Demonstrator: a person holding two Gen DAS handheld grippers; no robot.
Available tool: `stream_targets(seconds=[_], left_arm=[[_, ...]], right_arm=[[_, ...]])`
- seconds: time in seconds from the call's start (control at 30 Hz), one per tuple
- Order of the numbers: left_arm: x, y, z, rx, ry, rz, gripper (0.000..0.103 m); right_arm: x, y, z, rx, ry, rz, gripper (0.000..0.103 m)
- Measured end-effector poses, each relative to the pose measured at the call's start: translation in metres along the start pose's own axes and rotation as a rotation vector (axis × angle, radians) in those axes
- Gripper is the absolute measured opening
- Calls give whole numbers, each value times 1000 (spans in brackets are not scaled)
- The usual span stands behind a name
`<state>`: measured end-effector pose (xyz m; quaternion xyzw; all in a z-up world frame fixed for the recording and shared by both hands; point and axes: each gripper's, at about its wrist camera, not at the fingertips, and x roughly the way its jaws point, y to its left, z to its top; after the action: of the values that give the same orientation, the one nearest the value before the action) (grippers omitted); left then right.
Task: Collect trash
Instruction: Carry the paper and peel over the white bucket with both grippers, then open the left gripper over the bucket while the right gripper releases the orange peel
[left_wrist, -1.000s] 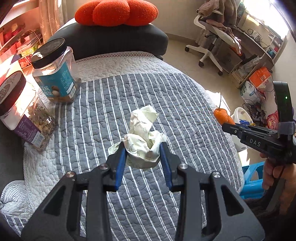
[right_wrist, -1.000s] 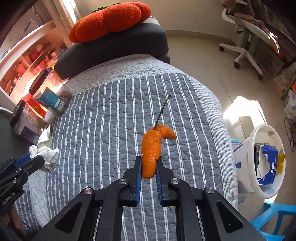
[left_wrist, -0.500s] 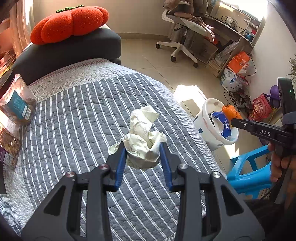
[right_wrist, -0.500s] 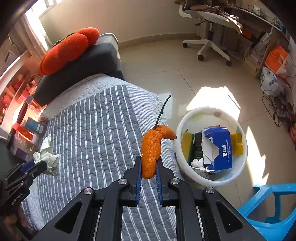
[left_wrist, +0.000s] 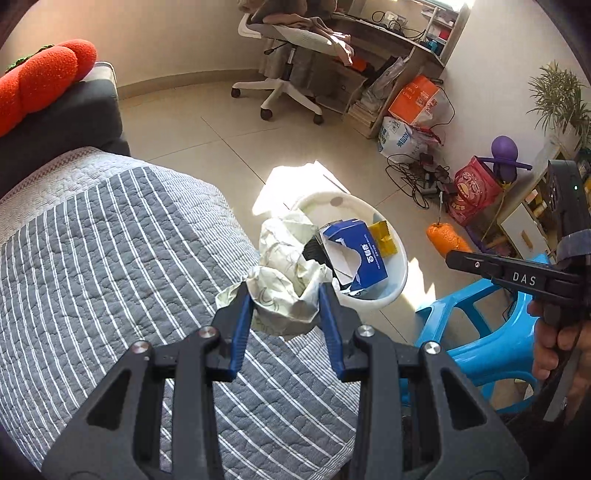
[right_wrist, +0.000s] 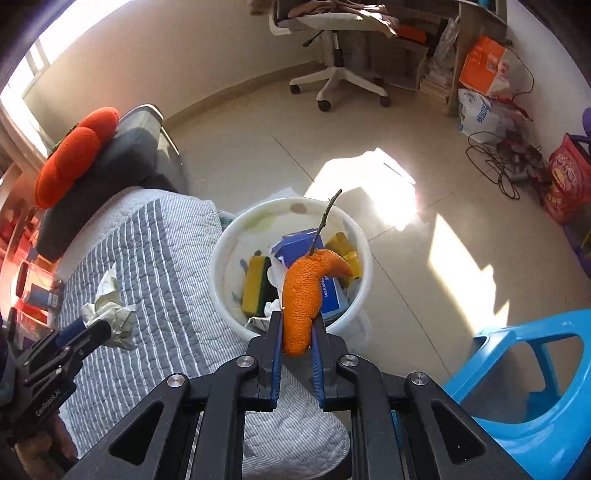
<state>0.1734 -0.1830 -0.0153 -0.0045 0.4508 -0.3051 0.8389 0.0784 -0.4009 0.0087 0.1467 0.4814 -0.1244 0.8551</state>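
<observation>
Right wrist view: I have the right gripper (right_wrist: 294, 334) clamped tight on a piece of orange peel (right_wrist: 306, 295) with a thin stem sticking up from it, and the peel hangs directly over the white trash bin (right_wrist: 221, 251) on the tiled floor. Inside the bin I can see a blue tissue box (right_wrist: 325, 288), a yellow-and-green sponge (right_wrist: 255, 288) and some yellow scraps. The bin stands just beside the edge of the grey striped quilt (right_wrist: 173, 280) — a blue plastic stool (right_wrist: 524, 373) sits on its other side.

From the left wrist view, my left gripper (left_wrist: 286, 306) is closed on a crumpled paper wad (left_wrist: 284, 273), pale with a faint green print, pinched between both blue pads. It is held over the quilt's edge, right next to the bin's rim. The other gripper shows at the far right of this view, with a hand (left_wrist: 554, 347) wrapped around its handle.

An orange pumpkin cushion (right_wrist: 74, 155) rests on a dark seat beyond the quilt.
</observation>
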Motion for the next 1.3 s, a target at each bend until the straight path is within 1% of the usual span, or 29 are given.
stream_targets(seconds=[0.1, 0.23, 0.37, 0.4, 0.47, 0.5, 0.53, 0.6, 0.67, 0.7, 0.8, 0.97, 1.3], left_arm=[[19, -17, 6, 3, -6, -47, 38], [39, -35, 14, 19, -19, -82, 38], [50, -39, 20, 21, -48, -109, 39], [52, -37, 21, 19, -55, -118, 41], [57, -34, 23, 5, -49, -132, 52], [59, -31, 23, -10, -35, -121, 63], [60, -29, 23, -25, -23, -99, 76], [62, -25, 22, -48, 4, -59, 84], [63, -20, 19, -53, 52, -13, 92], [61, -16, 15, -53, 70, 16, 98], [53, -6, 8, -56, 94, 67, 100], [35, 9, -4, -54, 119, 104, 102], [7, 33, -13, -63, 134, 128, 102]], right_arm=[[-2, -21, -1, 27, 2, -4, 14], [0, -37, -1, 53, 7, -10, 14], [0, -48, -1, 76, 8, -8, 14], [0, -49, 0, 79, 8, -7, 14], [1, -49, 0, 80, 10, -7, 14], [2, -49, 1, 79, 12, -7, 14], [3, -49, 1, 78, 13, -7, 14], [6, -46, 2, 76, 16, -8, 14], [7, -44, 4, 74, 19, -10, 14], [8, -42, 4, 72, 19, -12, 14], [12, -39, 5, 72, 25, -13, 14], [21, -26, 8, 63, 41, -4, 14], [40, 6, 19, 45, 57, 7, 16]])
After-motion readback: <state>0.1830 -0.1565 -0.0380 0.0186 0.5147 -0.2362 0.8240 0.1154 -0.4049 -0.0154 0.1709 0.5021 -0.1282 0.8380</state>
